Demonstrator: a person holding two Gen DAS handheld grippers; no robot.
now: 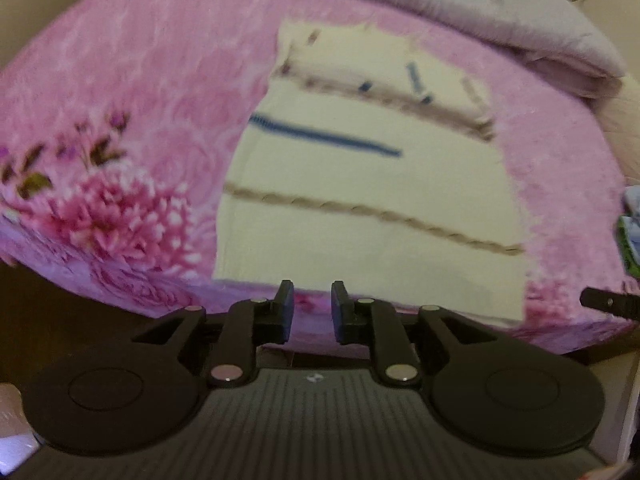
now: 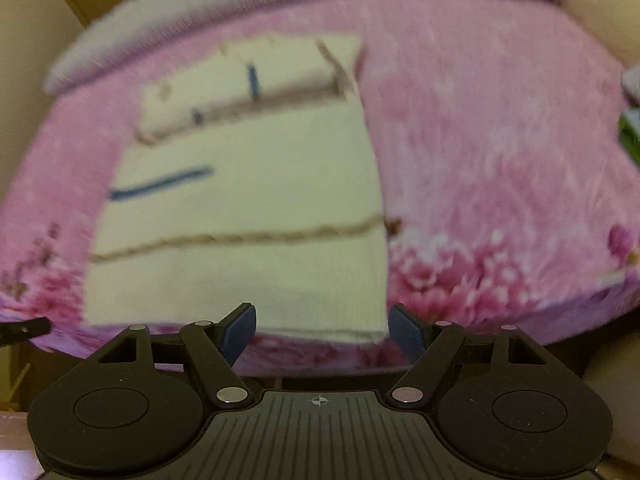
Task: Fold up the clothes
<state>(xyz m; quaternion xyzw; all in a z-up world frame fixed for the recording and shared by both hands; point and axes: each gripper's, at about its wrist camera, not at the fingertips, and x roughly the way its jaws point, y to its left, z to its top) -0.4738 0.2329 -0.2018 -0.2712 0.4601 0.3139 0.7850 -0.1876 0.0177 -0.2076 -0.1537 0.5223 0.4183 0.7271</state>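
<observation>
A cream knitted garment (image 1: 360,184) with a blue stripe and a tan braided stripe lies flat on a pink floral blanket (image 1: 132,92); its far end is folded over. The same garment (image 2: 248,208) fills the middle of the right wrist view. My left gripper (image 1: 312,300) hangs just short of the garment's near hem, fingers a small gap apart, nothing between them. My right gripper (image 2: 322,322) is open wide at the garment's near right corner, holding nothing. The tip of the right gripper (image 1: 608,304) shows at the right edge of the left wrist view.
A grey folded blanket (image 1: 500,12) lies along the far side of the bed. The pink floral blanket (image 2: 500,152) extends bare to the garment's right. A green and white object (image 1: 630,236) sits at the bed's right edge. The bed's front edge drops off just under both grippers.
</observation>
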